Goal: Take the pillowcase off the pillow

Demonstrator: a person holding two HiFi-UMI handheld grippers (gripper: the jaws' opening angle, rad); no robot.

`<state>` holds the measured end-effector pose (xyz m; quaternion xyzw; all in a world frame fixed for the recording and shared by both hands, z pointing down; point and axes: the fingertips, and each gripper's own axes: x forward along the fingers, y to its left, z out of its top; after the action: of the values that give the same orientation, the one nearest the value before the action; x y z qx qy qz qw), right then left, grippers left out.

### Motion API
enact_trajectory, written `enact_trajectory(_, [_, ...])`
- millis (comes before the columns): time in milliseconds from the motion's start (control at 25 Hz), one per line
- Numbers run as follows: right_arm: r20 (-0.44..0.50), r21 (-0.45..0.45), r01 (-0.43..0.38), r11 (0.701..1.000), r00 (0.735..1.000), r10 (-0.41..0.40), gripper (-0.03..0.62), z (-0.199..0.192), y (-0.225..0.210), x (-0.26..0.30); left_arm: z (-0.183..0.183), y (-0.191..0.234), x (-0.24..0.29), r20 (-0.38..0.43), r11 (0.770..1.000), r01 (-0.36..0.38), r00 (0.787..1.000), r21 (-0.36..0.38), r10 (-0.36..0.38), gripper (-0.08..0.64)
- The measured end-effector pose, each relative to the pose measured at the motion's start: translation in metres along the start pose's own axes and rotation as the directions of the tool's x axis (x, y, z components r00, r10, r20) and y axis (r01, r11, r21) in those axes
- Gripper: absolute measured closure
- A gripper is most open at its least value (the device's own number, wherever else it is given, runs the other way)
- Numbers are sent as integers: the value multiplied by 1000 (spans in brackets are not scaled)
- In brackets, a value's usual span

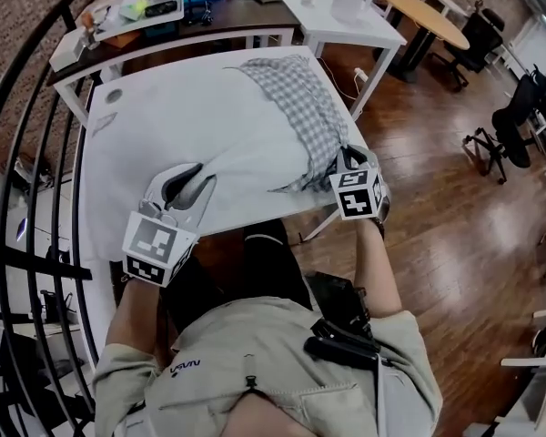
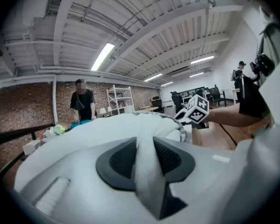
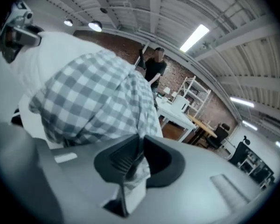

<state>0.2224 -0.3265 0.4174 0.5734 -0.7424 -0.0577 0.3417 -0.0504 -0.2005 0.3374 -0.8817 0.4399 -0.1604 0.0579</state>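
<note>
A white pillow (image 1: 223, 148) lies on the white table (image 1: 100, 217). A grey checked pillowcase (image 1: 300, 107) still covers the pillow's far right end and is bunched along its right side. My left gripper (image 1: 189, 182) is at the pillow's near left corner. In the left gripper view a fold of white pillow fabric (image 2: 147, 171) is pinched between the jaws of the left gripper (image 2: 144, 146). My right gripper (image 1: 346, 157) is at the table's near right corner, and in its own view the right gripper (image 3: 139, 153) is shut on a bunch of the checked pillowcase (image 3: 88, 101).
A black railing (image 1: 36, 153) runs along the left. Behind the table stand a dark table (image 1: 209, 21) with a blue box and clutter, and a white table (image 1: 346, 25). Office chairs (image 1: 510, 126) stand on the wooden floor at right. A person (image 2: 83, 104) stands beyond the tables.
</note>
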Motion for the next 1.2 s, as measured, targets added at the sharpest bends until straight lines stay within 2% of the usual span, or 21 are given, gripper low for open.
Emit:
enact_trajectory(80, [52,59,-42,997,998,39,484,15,-12,-19,28,-11,-10,49,999,19,999,36,-21,375])
enact_trajectory(160, [130,105,-91,990,989,77,432,38,-24,-36,66,-14,-21,141,1000,9,990,21,-12,332])
enact_trajectory(200, [179,127,-114,985,980,90,428,52,-30,-43,83,-10,-22,168,1000,1,986,16,-4,307])
enact_trajectory(360, [352,146,-177,973,929,116,428,119,-47,-52,115,41,12,125,992,-67,991,108,53,279])
enact_trajectory(400, [377,131,-192,973,917,130,428,136,-46,-49,115,58,26,103,990,-80,992,113,69,279])
enact_trajectory(480, [399,88,-216,972,902,164,428,168,-42,-35,105,84,56,38,994,-74,997,78,71,278])
enact_trajectory(640, [372,33,-312,950,886,278,405,219,-25,11,73,108,110,-118,999,-40,992,-9,38,249])
enact_trajectory(720, [347,27,-357,934,879,327,391,239,-15,33,56,109,126,-196,999,-15,981,-44,6,235])
enact_trajectory(840, [277,22,-393,919,886,372,377,254,3,67,28,102,136,-295,996,22,954,-82,-45,236])
enact_trajectory(960, [145,-12,-416,909,899,413,345,243,26,99,4,79,134,-334,994,70,938,-80,-93,358])
enact_trajectory(1040, [68,-41,-442,896,893,444,344,229,43,112,0,64,128,-314,996,81,946,-34,-87,450])
enact_trajectory(1080, [50,-57,-447,892,892,450,378,225,49,114,2,57,124,-291,997,78,954,-4,-75,495])
enact_trajectory(1120, [45,-76,-439,895,895,443,439,224,52,114,5,53,119,-263,997,69,963,30,-59,523])
enact_trajectory(1160, [49,-101,-418,903,904,424,517,225,52,113,9,50,113,-231,997,55,972,62,-39,538])
enact_trajectory(1200, [59,-129,-387,913,916,397,568,229,51,110,15,47,105,-196,995,38,980,90,-20,545])
